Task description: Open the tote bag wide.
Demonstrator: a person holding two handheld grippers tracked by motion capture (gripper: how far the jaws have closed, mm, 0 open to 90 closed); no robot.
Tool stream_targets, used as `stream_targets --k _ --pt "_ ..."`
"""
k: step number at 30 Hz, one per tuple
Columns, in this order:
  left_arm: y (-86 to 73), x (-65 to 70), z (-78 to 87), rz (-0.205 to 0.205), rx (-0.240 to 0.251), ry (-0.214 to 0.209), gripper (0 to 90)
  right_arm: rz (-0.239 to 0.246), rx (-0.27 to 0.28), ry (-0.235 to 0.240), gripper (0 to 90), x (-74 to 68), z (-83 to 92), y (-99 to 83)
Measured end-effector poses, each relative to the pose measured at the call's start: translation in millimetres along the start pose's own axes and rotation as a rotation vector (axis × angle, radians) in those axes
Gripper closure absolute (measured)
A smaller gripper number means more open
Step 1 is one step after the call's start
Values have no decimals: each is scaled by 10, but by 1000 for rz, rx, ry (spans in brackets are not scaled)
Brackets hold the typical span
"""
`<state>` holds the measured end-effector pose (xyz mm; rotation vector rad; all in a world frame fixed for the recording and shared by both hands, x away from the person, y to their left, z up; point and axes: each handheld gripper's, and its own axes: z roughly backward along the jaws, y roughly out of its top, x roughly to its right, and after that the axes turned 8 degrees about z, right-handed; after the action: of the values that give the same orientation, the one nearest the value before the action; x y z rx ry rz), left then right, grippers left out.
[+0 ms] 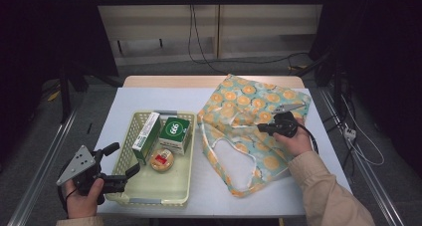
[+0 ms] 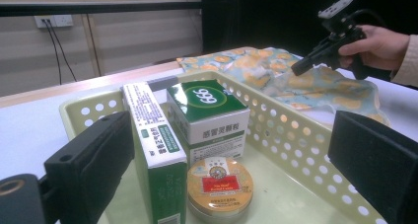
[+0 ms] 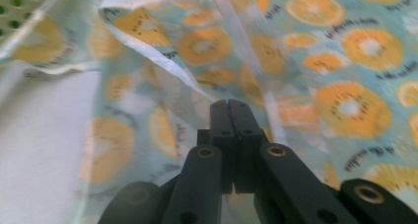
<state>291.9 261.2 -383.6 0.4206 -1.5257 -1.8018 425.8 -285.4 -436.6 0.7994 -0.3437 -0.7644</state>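
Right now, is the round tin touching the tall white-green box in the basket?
Cannot tell. In the left gripper view the round tin sits beside the tall box, which overlaps its edge.

The green top of the square green-and-white cardboard box in the pale yellow perforated plastic basket carries the white number "999". Its white front bears Chinese characters, as does the tall narrow green-and-white carton beside it. The round gold tin has a red label with small print too fine to read.

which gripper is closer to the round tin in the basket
Left. The left gripper sits at the basket's near-left wall beside the round tin; the right gripper is over the bag.
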Motion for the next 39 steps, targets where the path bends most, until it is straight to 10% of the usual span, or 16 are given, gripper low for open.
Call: stream_targets --k 13,18,26,39 --pt "-10 -1 -13 5 -4 2 36 22 -72 -65 860 61 -252 -79" --pt "-11 -2 -9 3 -5 3 36 38 -85 -111 718 47 -213 -68" --pt "-4 6 -8 1 -3 2 36 76 -36 -57 528 -180 -137 83" --pt "9 1 -9 0 2 1 36 156 3 84 608 -534 -508 311"
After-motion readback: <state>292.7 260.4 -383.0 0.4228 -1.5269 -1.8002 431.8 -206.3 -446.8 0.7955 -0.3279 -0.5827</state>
